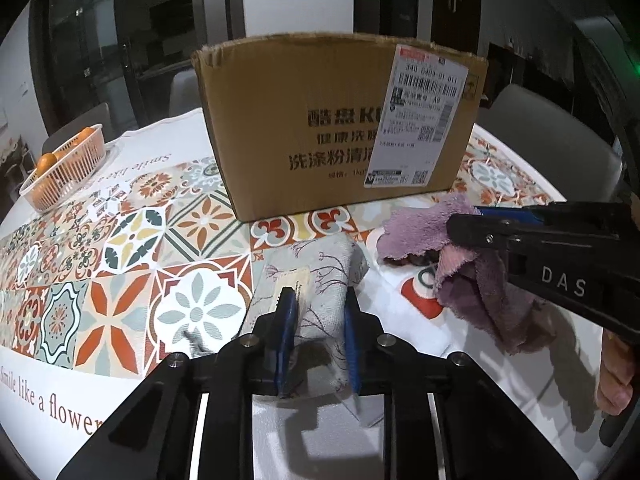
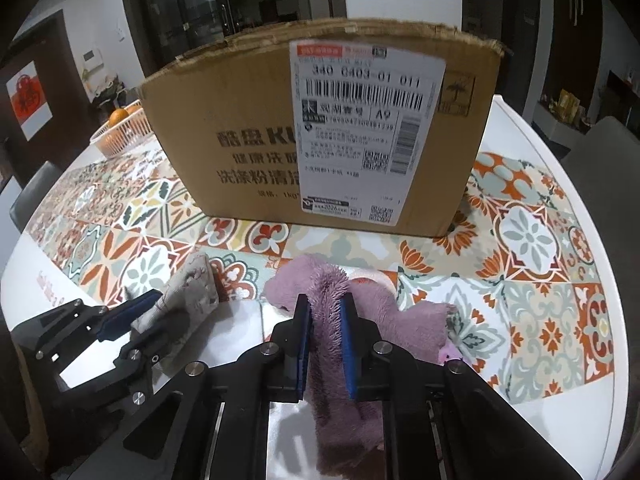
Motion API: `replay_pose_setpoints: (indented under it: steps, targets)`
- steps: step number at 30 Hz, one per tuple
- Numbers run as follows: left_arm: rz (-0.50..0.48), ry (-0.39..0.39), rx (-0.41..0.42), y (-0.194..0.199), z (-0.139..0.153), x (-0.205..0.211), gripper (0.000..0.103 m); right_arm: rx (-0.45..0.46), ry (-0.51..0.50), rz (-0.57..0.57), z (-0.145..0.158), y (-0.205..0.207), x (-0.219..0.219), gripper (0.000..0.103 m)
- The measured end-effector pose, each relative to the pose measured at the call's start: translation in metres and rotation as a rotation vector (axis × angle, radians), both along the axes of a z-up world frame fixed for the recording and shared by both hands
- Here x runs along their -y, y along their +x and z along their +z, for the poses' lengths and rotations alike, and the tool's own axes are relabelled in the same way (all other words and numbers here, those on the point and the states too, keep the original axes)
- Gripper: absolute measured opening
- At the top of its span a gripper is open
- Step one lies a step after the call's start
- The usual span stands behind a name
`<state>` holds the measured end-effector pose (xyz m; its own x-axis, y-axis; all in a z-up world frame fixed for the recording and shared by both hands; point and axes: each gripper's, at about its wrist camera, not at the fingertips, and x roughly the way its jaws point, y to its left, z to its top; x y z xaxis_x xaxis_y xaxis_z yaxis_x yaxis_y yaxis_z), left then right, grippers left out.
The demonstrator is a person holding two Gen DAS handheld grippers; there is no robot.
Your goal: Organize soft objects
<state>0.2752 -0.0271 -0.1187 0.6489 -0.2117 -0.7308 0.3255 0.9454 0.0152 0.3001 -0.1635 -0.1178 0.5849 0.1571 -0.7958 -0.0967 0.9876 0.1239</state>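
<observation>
Soft cloths are what I am gathering at the near edge of a table covered in a patterned tile cloth. My right gripper is pinching a fluffy purple towel tight between its blue pads, a ridge of pile bunching up between them while the rest is trailing onto the table. My left gripper is closing around a grey floral cloth, folded into a small bundle; its pads are sitting against the fabric on both sides, so I judge the grip just taken. I am judging that both pieces are heading for the tall cardboard box standing right behind them. To do this well, I am thinking each cloth needs lifting high enough that its hanging ends clear the box's ragged top rim. The two grippers are working close together, so loose purple folds could snag. An orange basket of oranges is sitting well off to the left, out of the way.
</observation>
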Motion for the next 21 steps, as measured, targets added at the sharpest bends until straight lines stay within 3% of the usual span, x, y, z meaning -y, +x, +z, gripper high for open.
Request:
replay_pose_setpoints:
  steps: [21]
  targets:
    - [0.01, -0.071, 0.166, -0.038, 0.075, 0.002, 0.022, 0.14, 0.073, -0.037, 0.061, -0.042, 0.017, 0.015]
